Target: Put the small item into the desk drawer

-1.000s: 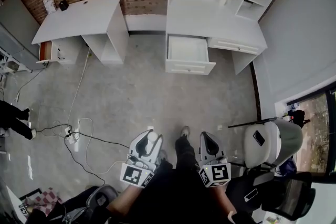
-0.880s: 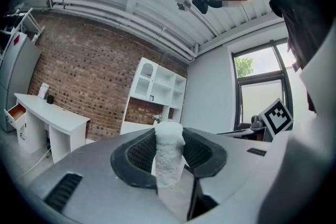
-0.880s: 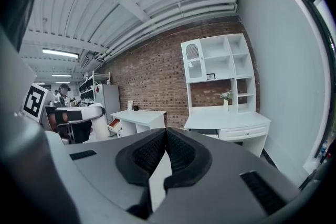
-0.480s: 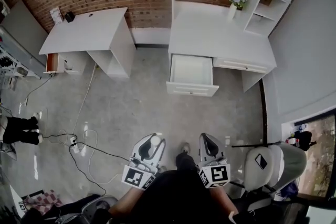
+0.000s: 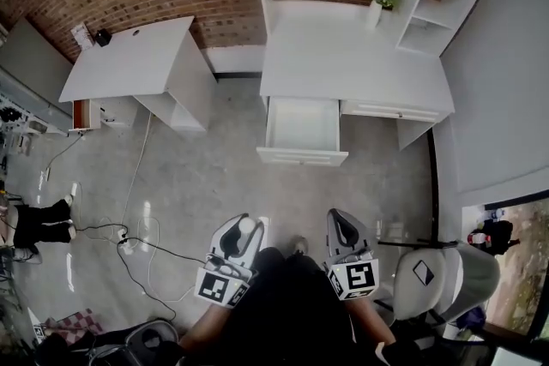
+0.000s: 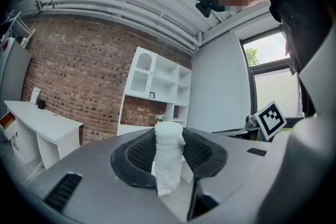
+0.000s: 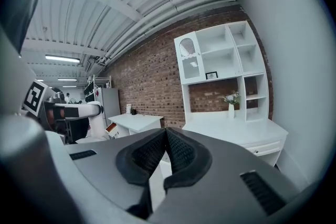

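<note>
My left gripper (image 5: 241, 234) is shut on a small white fuzzy roll (image 6: 169, 157), which stands upright between its black pads; the roll (image 5: 246, 225) shows as a white knob at the jaw tips in the head view. My right gripper (image 5: 341, 231) is shut with nothing in it, its pads meeting at the tips (image 7: 165, 136). Both grippers hang low in the head view, well short of the white desk (image 5: 352, 56). The desk's left drawer (image 5: 300, 130) is pulled out and looks empty inside.
A second white desk (image 5: 129, 56) stands at the left against the brick wall, with an orange-lined drawer (image 5: 79, 113) ajar. Cables and a power strip (image 5: 127, 240) lie on the grey floor at the left. An office chair (image 5: 446, 274) is at the right. A person's feet (image 5: 39, 219) show at far left.
The head view has shifted, so the desk and open drawer now sit a little further left and nearer. Both grippers keep their places and their jaws have not changed.
</note>
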{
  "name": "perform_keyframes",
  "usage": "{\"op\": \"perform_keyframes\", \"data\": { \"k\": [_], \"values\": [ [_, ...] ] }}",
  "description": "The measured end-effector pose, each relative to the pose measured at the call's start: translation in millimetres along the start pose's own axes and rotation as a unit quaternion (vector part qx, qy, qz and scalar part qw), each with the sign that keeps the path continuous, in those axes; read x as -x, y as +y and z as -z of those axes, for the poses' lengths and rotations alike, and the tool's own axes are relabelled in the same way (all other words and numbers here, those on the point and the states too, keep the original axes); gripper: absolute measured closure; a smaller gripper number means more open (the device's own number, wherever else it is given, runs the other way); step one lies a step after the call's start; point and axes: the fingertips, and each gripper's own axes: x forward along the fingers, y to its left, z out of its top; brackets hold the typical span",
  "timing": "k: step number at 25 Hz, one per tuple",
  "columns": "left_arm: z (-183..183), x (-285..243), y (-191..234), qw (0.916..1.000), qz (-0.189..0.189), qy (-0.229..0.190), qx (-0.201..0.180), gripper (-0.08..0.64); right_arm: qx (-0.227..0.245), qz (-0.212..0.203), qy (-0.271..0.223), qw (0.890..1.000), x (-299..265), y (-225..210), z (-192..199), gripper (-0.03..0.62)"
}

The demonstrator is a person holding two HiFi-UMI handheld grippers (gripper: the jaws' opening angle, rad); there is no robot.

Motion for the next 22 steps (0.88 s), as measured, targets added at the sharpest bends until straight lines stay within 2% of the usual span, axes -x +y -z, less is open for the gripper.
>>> {"op": "perform_keyframes", "data": {
  "k": [8,22],
  "values": [
    [5,-61,20,0.9999,0.006,0.01,0.007,0.416,-0.012,0.003,0.015,1.0,-46,-37,5,0.58],
    [-12,-189,126,0.9978,0.064,0.005,0.016,0.416,0.003,0.059,0.011,0.998,-185,-83,-40,0.58]
  ]
}}
